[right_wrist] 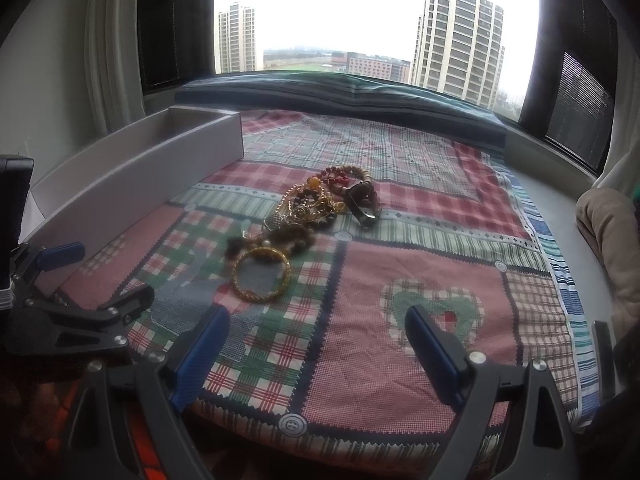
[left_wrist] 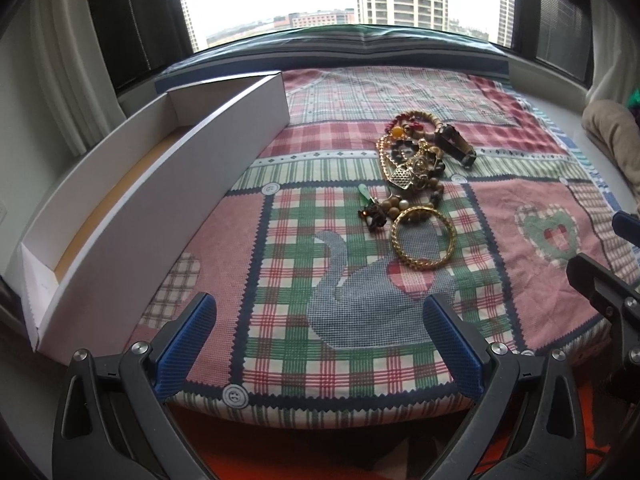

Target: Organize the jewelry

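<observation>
In the left wrist view, a long white box (left_wrist: 168,184) ran from the lower left up toward the upper middle of the frame, lying on the left edge of a plaid cloth (left_wrist: 320,280); its brown floor showed bare. The left tool (left_wrist: 320,336) stood at the bottom centre with its blue pads spread wide, nothing between them. Right of centre lay the jewelry pile (left_wrist: 416,160), a tangle of bead strings, gold chain and a dark bracelet (left_wrist: 456,144) at its upper right. Just below the pile a gold bangle (left_wrist: 423,242) lay flat, touching the lowest beads, with a small green charm (left_wrist: 366,194) to its upper left. At the right edge part of the right tool (left_wrist: 608,292) showed

In the right wrist view, the left tool (right_wrist: 80,280) sat at the lower left edge, its pads well apart. The box (right_wrist: 136,176) stretched along the upper left. The pile (right_wrist: 316,204) sat in the middle of the frame, the bangle (right_wrist: 261,276) below it at centre left, somewhat blurred. The right tool (right_wrist: 316,344) filled the bottom, blue pads wide apart and empty, above the cloth (right_wrist: 400,340). A window (right_wrist: 360,20) with towers spanned the top, and a beige cushion (right_wrist: 612,240) sat at the right edge
</observation>
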